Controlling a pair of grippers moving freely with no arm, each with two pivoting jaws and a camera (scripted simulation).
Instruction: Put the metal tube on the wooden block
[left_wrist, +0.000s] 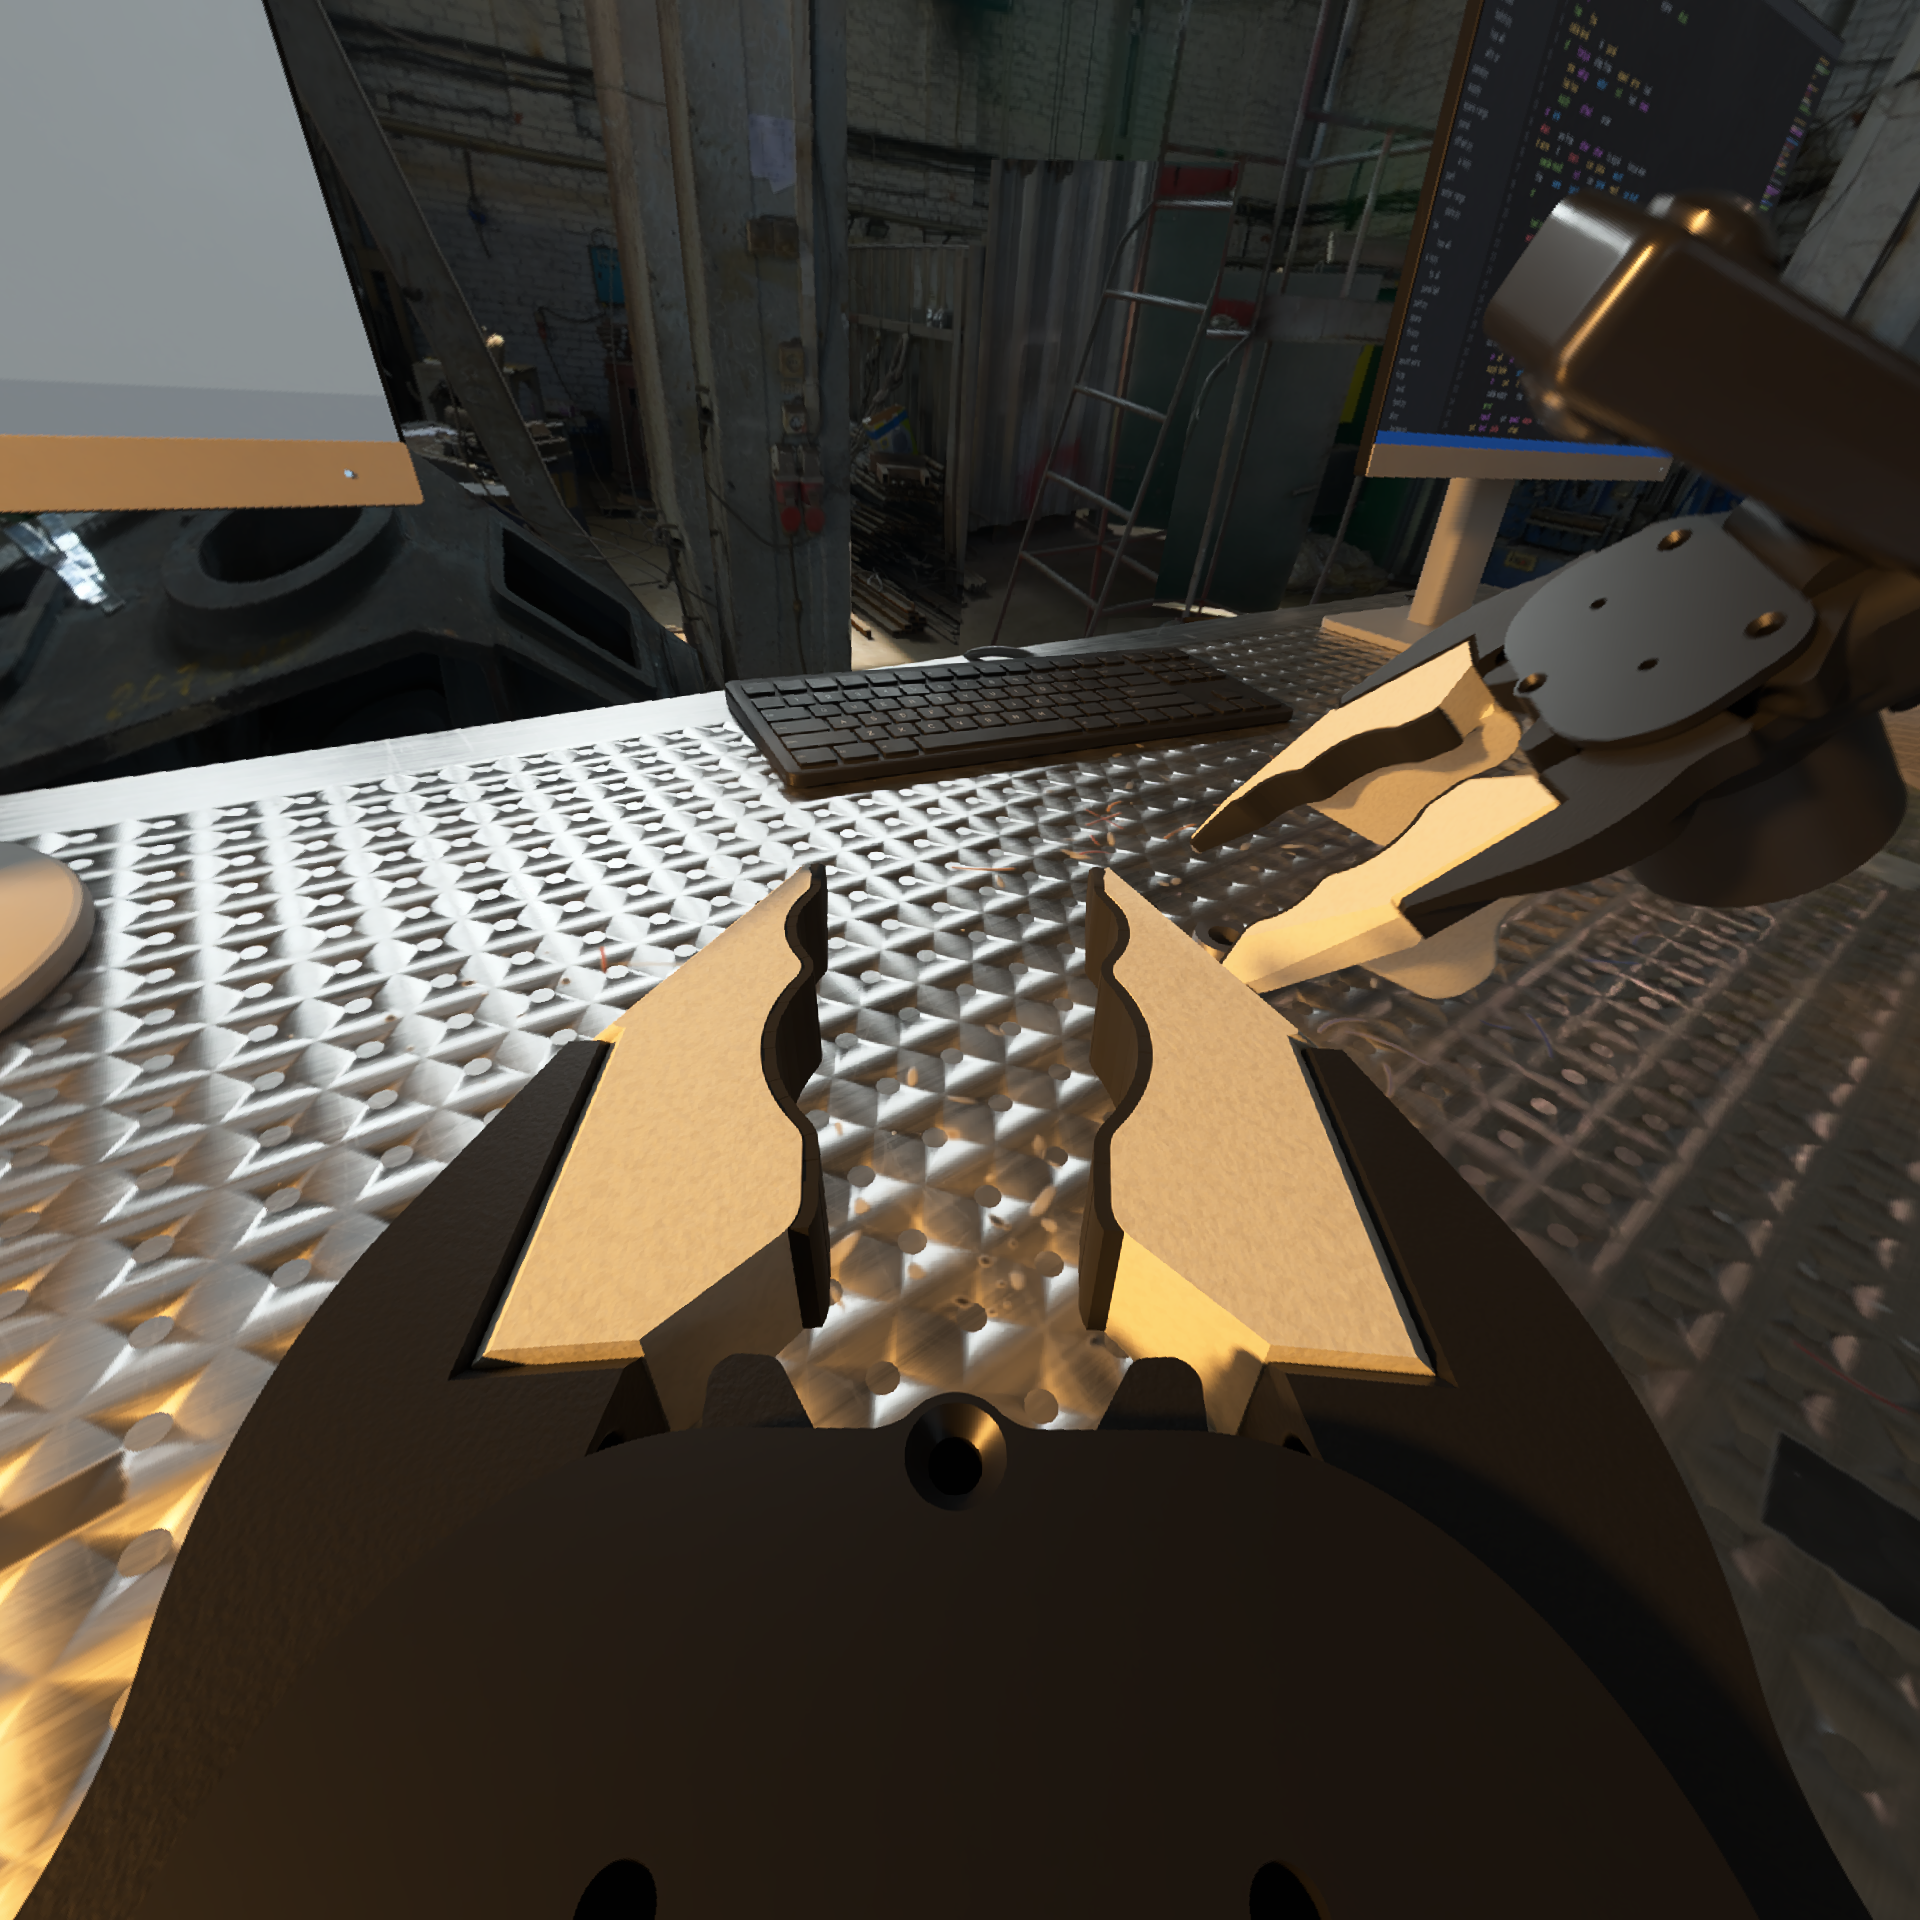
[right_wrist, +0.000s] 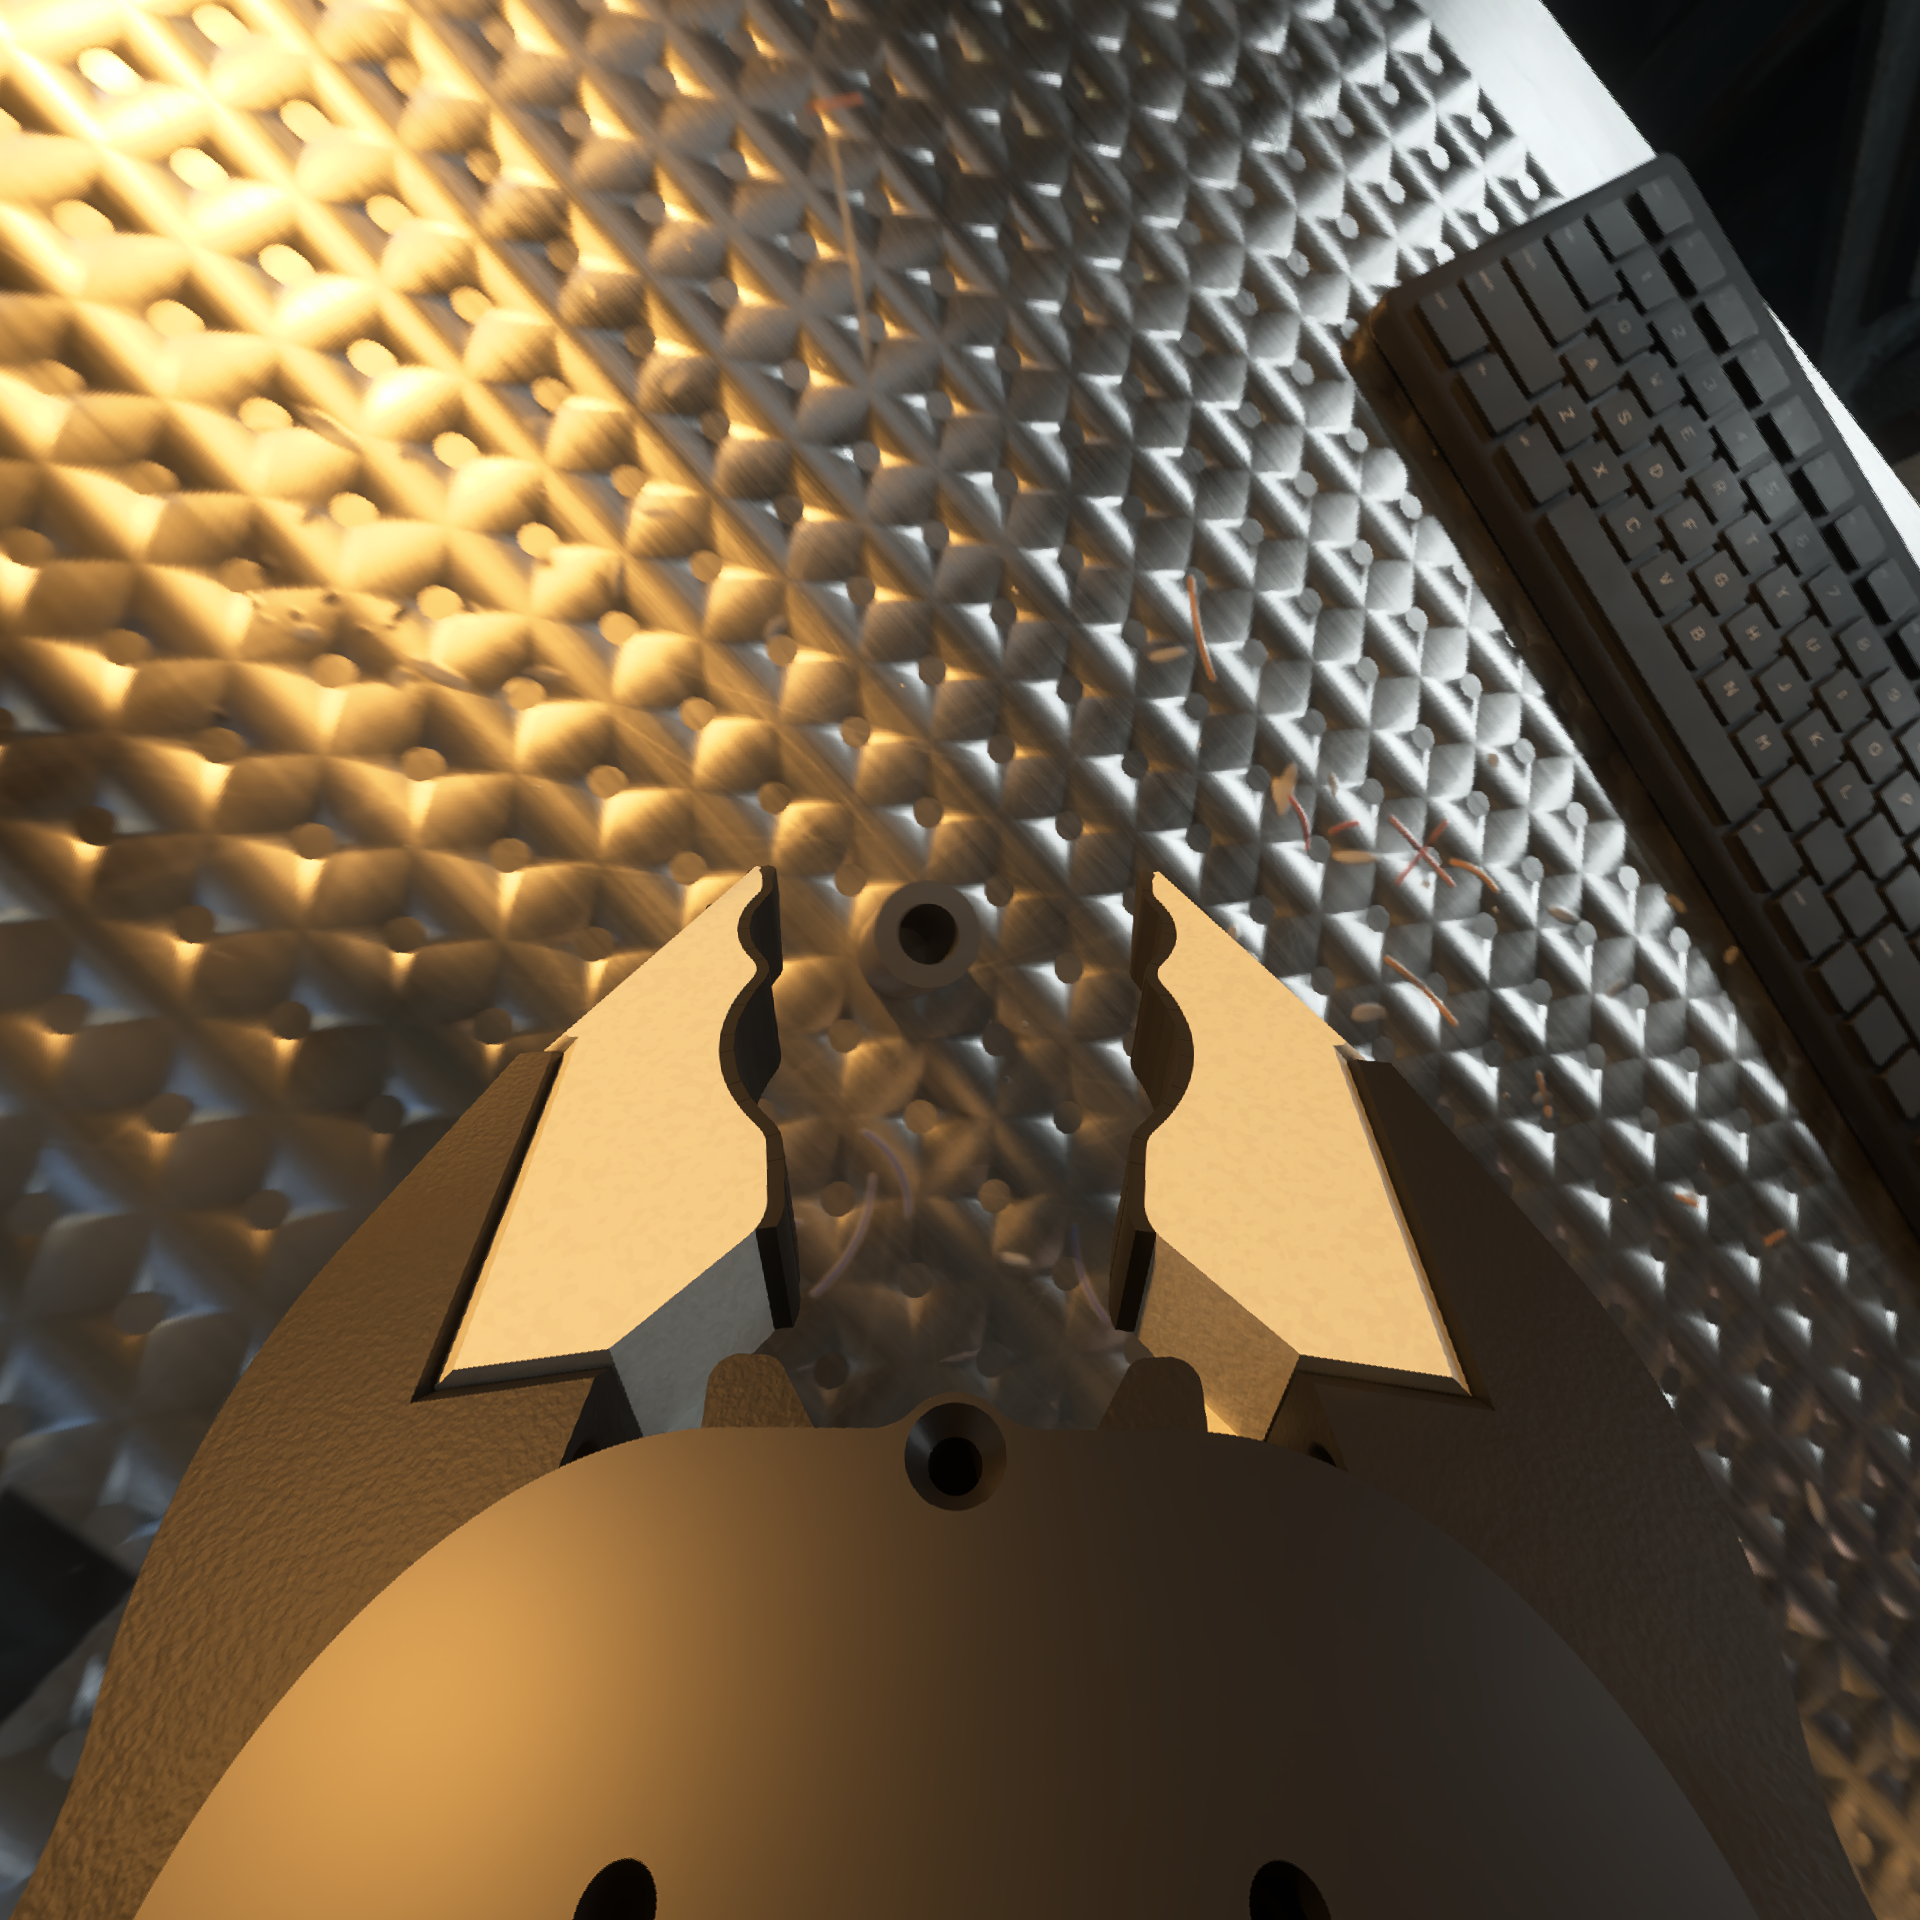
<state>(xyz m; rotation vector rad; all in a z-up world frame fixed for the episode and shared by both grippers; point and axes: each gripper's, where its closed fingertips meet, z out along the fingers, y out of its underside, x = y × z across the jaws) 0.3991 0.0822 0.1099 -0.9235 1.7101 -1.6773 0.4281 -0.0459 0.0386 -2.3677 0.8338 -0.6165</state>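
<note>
The metal tube (right_wrist: 925, 935) is a short grey cylinder with a dark bore. It stands upright on the patterned metal table (right_wrist: 520, 520). My right gripper (right_wrist: 958, 881) is open and tilted down over it, and the tube sits just past the gap between the fingertips, touching neither. In the left wrist view the right gripper (left_wrist: 1216, 906) shows at the right, pointing down and left, with the tube (left_wrist: 1210, 940) barely visible by its lower fingertip. My left gripper (left_wrist: 956, 883) is open and empty, low over the table. No wooden block is clearly in view.
A black keyboard (left_wrist: 997, 707) lies at the table's far edge and also shows in the right wrist view (right_wrist: 1714, 582). Two monitors stand at the back, one left (left_wrist: 156, 208) and one right (left_wrist: 1558, 208). A round stand base (left_wrist: 31, 935) is at the left. A dark flat shape (left_wrist: 1829, 1507) lies at the right.
</note>
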